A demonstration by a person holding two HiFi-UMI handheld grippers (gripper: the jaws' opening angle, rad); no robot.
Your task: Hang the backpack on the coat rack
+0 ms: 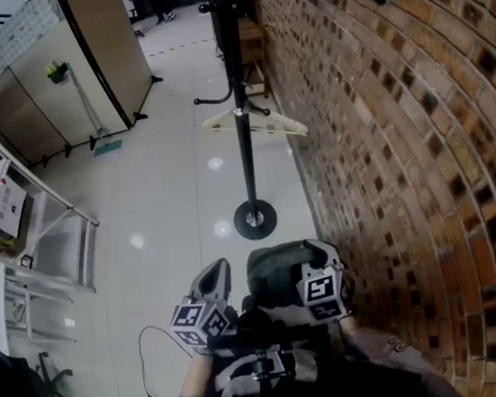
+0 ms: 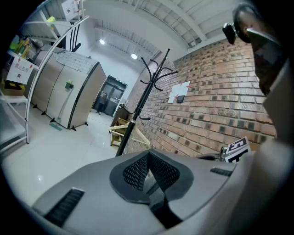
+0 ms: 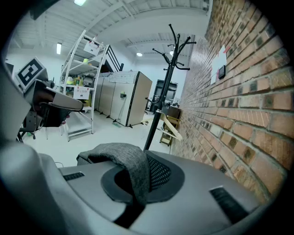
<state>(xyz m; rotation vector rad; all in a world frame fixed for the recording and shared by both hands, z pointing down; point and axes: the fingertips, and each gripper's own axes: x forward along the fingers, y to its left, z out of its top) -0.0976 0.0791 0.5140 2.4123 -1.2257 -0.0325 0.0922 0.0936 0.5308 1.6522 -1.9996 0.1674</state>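
Note:
The black coat rack [image 1: 244,150] stands on its round base on the white floor close to the brick wall, ahead of me; it also shows in both gripper views [image 2: 138,114] [image 3: 167,73]. The dark grey backpack [image 1: 277,273] hangs low in front of me, short of the rack's base. My right gripper [image 3: 138,176] is shut on the backpack's grey fabric strap [image 3: 121,156], which lies folded over the jaws. To the strap's left my left gripper [image 2: 149,172] is shut, and nothing shows between its pads. In the head view both grippers [image 1: 214,279] [image 1: 322,260] sit side by side at the bottom.
A wooden hanger [image 1: 254,123] hangs on a low hook of the rack. The brick wall [image 1: 399,135] runs along the right. A metal shelf unit [image 1: 34,240] stands at the left, beige panels [image 1: 62,80] behind it. A thin cable [image 1: 154,359] lies on the floor.

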